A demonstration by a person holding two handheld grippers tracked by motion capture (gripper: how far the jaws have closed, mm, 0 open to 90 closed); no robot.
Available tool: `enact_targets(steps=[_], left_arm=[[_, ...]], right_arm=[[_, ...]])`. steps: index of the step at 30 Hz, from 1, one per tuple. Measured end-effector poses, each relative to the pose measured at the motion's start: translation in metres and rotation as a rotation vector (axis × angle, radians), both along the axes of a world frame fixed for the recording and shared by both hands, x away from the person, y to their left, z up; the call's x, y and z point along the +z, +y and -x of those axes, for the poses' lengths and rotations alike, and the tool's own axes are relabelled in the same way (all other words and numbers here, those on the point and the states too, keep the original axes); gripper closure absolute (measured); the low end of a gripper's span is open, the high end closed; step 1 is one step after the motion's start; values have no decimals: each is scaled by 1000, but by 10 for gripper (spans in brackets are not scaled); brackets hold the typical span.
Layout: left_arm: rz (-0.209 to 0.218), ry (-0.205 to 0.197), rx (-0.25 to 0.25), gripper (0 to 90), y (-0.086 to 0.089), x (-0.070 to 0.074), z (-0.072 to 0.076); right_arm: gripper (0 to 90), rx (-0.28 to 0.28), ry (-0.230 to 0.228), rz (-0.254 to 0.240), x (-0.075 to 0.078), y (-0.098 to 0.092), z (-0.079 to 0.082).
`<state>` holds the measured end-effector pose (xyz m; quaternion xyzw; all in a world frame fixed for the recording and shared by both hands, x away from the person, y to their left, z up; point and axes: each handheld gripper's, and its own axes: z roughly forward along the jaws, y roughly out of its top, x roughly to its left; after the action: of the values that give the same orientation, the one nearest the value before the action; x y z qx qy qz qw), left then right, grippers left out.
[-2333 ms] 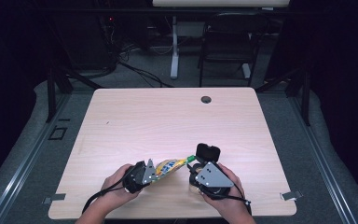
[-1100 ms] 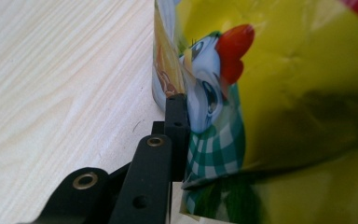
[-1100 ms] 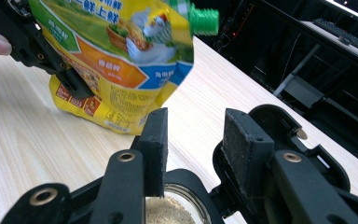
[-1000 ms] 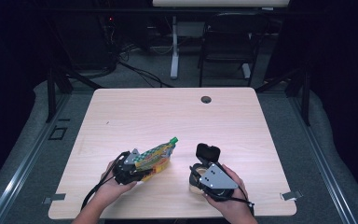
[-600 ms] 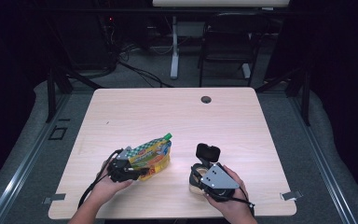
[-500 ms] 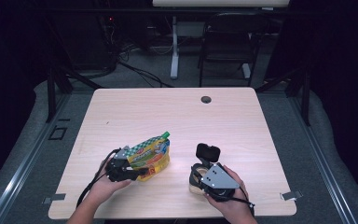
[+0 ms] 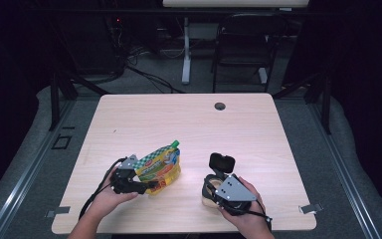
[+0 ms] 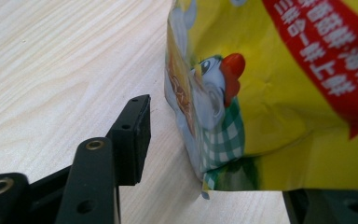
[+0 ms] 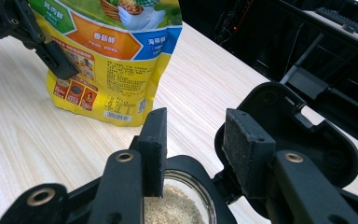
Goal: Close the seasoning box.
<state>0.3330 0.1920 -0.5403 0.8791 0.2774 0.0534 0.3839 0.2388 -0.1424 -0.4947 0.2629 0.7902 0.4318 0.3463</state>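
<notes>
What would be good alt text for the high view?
A yellow pouch stands on a wooden table between the left hand-held gripper's opened jaws; the right hand-held gripper sits at a black-lidded jar.

Far half of table [image 7: 189, 114] open. Pouch [image 7: 161, 167] and jar [image 7: 214, 189] stand near, a passable gap between them.

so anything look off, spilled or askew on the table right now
Nothing is spilled. The yellow pouch stands on the table, leaning a little, with the left gripper just opened around its lower edge. The jar of beige granules by the right gripper has its black flip lid hanging open.
</notes>
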Motion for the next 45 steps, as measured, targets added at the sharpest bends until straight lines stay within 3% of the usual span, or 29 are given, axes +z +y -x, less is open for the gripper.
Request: enact_targets(steps=[10, 18, 27, 34, 45], left_arm=[[8, 17, -24, 423, 4, 2, 1], [2, 22, -33, 410, 6, 3, 1], [1, 16, -38, 408, 10, 8, 3], [5, 14, -35, 409, 9, 9, 3], [7, 16, -27, 409, 14, 10, 2]], right_arm=[[577, 5, 3, -11, 0, -1, 1], [553, -23, -1, -26, 2, -9, -2], [534, -95, -2, -38, 5, -27, -5], [501, -153, 22, -77, 5, -42, -11], [406, -204, 62, -89, 2, -49, -29]])
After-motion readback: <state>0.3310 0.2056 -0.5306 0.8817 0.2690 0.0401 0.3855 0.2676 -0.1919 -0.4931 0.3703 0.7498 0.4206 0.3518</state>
